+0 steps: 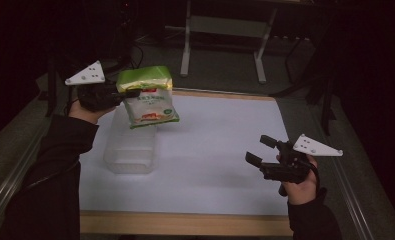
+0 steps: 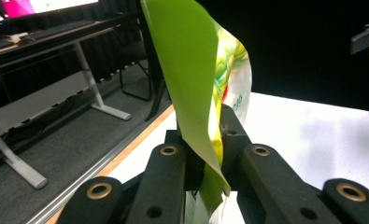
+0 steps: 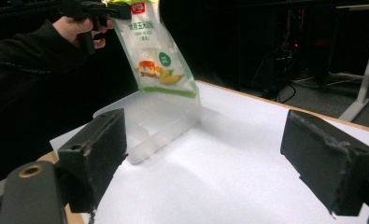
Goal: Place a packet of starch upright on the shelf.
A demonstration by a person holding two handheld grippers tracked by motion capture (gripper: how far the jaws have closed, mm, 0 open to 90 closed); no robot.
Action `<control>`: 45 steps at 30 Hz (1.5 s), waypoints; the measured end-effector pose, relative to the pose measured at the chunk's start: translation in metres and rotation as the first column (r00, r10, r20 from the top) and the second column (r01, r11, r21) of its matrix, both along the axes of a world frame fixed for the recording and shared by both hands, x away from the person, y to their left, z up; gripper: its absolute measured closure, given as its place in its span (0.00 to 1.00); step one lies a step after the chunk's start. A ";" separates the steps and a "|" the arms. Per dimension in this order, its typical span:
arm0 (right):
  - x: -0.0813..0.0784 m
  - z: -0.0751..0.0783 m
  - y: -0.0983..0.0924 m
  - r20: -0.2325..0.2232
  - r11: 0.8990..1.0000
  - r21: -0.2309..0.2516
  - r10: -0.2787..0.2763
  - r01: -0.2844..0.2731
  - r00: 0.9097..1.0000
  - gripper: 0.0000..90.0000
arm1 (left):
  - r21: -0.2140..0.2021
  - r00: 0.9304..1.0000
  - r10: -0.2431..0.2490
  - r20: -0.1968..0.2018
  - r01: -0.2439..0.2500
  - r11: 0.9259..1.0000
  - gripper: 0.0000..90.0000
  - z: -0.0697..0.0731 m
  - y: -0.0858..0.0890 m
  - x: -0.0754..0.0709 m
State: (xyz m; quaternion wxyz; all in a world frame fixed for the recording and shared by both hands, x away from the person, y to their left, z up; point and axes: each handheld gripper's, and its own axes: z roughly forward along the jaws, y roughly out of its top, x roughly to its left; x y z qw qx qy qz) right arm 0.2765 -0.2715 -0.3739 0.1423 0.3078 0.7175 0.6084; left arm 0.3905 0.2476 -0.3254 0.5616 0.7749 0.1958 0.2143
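Green-topped pouch (image 1: 149, 97) hanging above clear tub (image 1: 130, 147)

The high view looks down from above the near table (image 1: 210, 200) edge; both gripper views, riding low, share its white top.

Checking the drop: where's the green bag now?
In the high view it's at the upper left, the green bag hanging from the left tool above the clear container.

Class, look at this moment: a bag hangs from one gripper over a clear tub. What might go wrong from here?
1. The left gripper pinches only the top edge of the bag, so it may slip free.
2. The bag hangs past the right rim of the clear tub; lowered straight down, it may catch the rim or tip the tub.
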 end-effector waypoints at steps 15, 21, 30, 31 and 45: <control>0.005 -0.010 -0.001 -0.053 1.000 0.006 -0.011 0.012 0.999 0.17 | -0.034 0.999 0.022 -0.047 -0.024 0.999 0.93 -0.042 0.032 0.028; 0.009 -0.015 -0.003 -0.068 1.000 0.001 -0.022 0.022 0.997 0.17 | -0.044 0.997 0.017 -0.073 -0.020 0.999 0.93 -0.056 0.039 0.034; 0.011 -0.018 -0.003 -0.082 1.000 0.002 -0.022 0.022 0.996 0.17 | -0.040 0.991 0.044 -0.127 -0.050 0.998 0.93 -0.070 0.057 0.033; 0.011 -0.019 -0.003 -0.084 1.000 0.004 -0.022 0.023 0.996 0.17 | -0.032 0.991 0.049 -0.128 -0.053 0.998 0.93 -0.070 0.058 0.033; 0.009 -0.020 -0.002 -0.091 1.000 0.005 -0.011 0.011 0.996 0.17 | 0.064 0.989 0.035 -0.144 -0.026 0.998 0.93 -0.087 0.043 0.038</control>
